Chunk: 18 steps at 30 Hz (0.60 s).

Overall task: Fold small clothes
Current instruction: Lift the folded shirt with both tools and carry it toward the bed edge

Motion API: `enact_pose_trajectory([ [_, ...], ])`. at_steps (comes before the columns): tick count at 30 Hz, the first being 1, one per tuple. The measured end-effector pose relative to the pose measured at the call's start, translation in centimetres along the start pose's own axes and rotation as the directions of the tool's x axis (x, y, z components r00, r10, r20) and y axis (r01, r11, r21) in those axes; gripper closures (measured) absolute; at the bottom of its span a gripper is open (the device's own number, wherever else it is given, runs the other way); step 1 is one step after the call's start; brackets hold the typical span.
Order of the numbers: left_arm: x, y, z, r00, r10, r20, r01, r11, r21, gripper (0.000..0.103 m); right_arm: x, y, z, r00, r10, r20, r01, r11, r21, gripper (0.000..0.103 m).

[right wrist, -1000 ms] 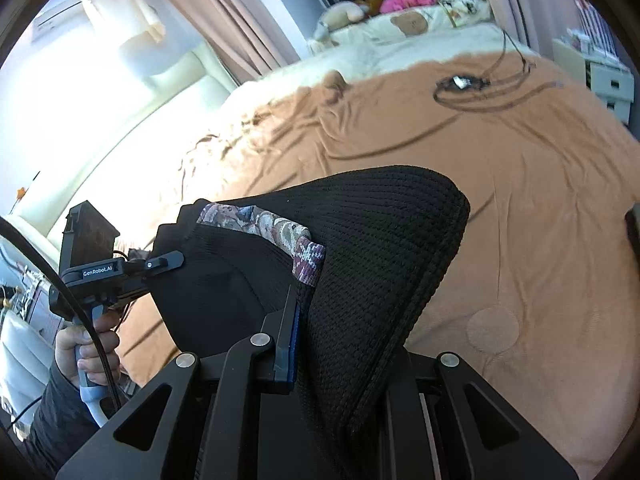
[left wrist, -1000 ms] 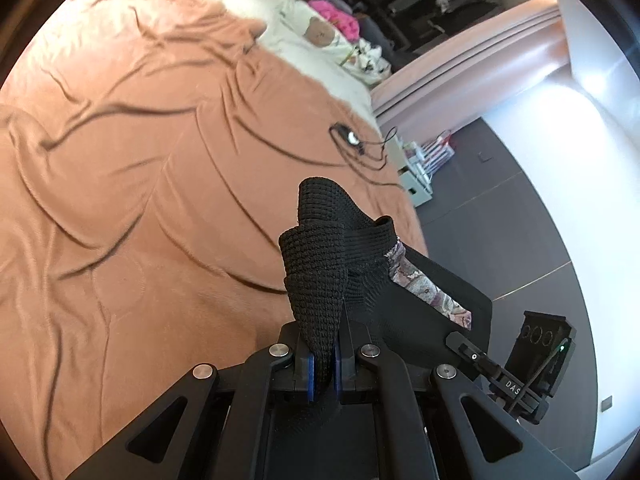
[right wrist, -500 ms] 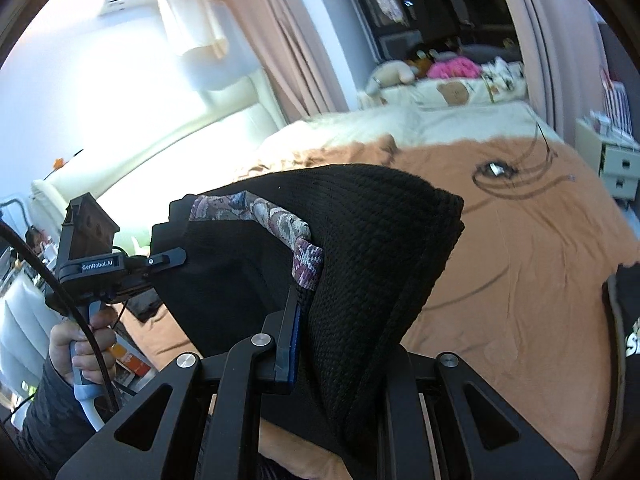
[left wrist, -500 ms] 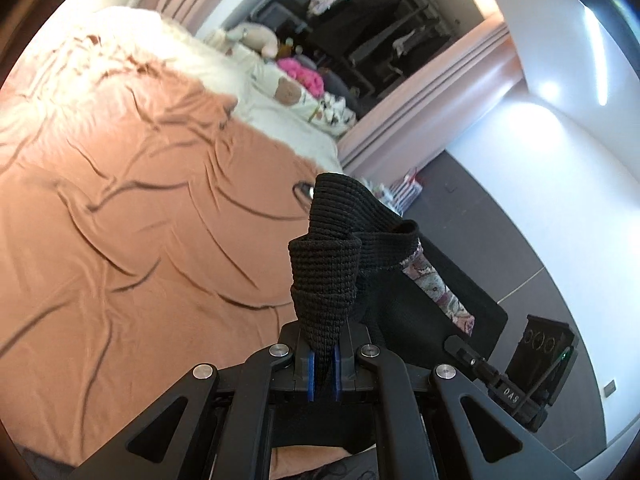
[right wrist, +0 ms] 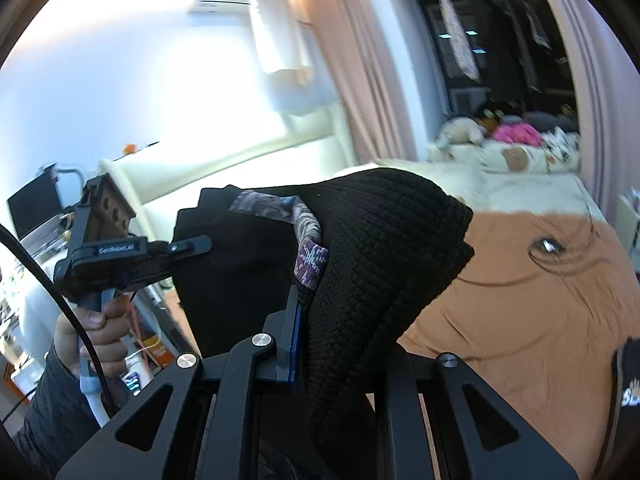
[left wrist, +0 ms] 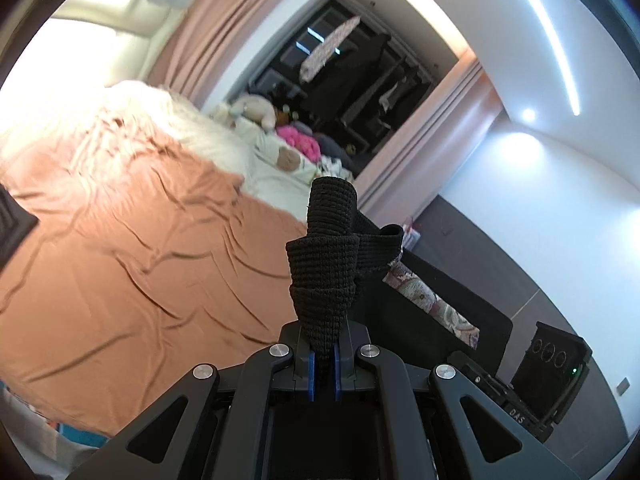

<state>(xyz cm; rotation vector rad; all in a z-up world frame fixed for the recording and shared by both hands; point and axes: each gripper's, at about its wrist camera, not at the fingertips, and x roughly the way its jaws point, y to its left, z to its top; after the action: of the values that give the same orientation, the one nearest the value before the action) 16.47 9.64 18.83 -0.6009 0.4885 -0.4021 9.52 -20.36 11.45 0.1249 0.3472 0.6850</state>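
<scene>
Hand [right wrist: 90, 332] on left gripper [right wrist: 160, 254], right-wrist view only.

Between our right gripper's [right wrist: 316, 344] closed jaws we see the black knit garment [right wrist: 376, 256], bunched and draped rightward, its patterned band [right wrist: 310, 256] just above the left finger. To the left our left gripper [right wrist: 188, 246] meets its far edge. Beyond lies the orange sheet [right wrist: 532, 304].

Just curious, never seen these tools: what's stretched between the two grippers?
The black knit garment with its patterned band spans from left gripper to right gripper, clearest in the right wrist view.
</scene>
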Motion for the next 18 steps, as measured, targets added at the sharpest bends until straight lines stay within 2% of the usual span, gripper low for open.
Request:
enact_pose_trajectory([
  [7, -5.1, 1.0, 1.8, 0.996, 0.029, 0.087, -0.030, 1.000, 0.005, 0.098, -0.4, 1.5, 0.1, 0.997, 0.077, 0.006, -0.076, 0.995, -0.067, 0.092],
  [12, -8.0, 3.6, 2.1, 0.989, 0.049, 0.139, -0.045, 0.999, -0.030, 0.098, 3.4, -1.3, 1.0, 0.994, 0.112, -0.019, -0.113, 0.990, -0.080, 0.092],
  [18, -9.7, 7.4, 2.6, 0.983, 0.070, 0.167, -0.061, 0.996, -0.061, 0.098, 6.0, -0.5, 2.2, 0.990, 0.129, -0.062, -0.136, 0.984, -0.119, 0.092],
])
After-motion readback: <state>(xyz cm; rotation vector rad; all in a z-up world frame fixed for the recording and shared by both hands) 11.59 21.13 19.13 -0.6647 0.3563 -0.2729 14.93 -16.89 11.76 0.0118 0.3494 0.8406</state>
